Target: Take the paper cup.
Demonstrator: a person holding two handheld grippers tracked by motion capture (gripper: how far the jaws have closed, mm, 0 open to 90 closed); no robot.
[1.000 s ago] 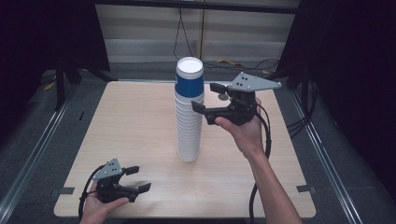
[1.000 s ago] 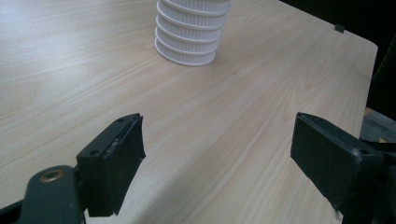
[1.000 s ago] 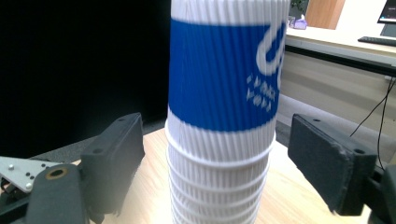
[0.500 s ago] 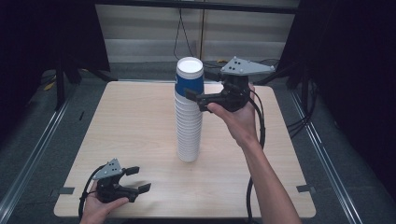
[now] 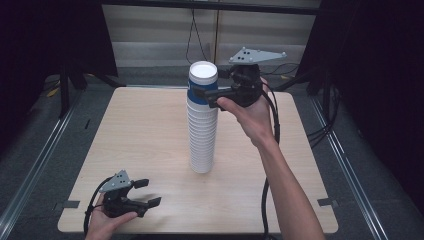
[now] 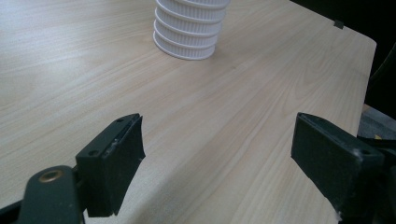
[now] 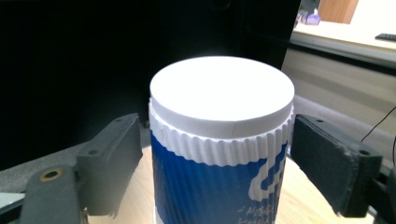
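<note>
A: What is on the counter (image 5: 150, 125)?

B: A tall stack of cups (image 5: 202, 135) stands upright near the middle of the pale wood-grain top. They sit upside down, one over another, so their ribbed white rims make a column of rings. The top cup (image 7: 219, 154) is blue with a white pattern, a corrugated white band just under its flat, round white base.

A: And the right gripper (image 5: 212, 96)?

B: It is held level at the top of the stack. Its flat black fingers (image 7: 109, 163) stand one on each side of the blue cup. The jaws have just been closing a little with the cup between them. The right finger looks at or very near the ribbed band and the left one shows a narrow gap, so I cannot tell if they press.

A: The left gripper (image 5: 145, 192)?

B: It rests low at the near left corner of the counter, well apart from the stack. Its blocky matte fingers (image 6: 112, 163) are spread wide over bare wood, with nothing between them.
</note>
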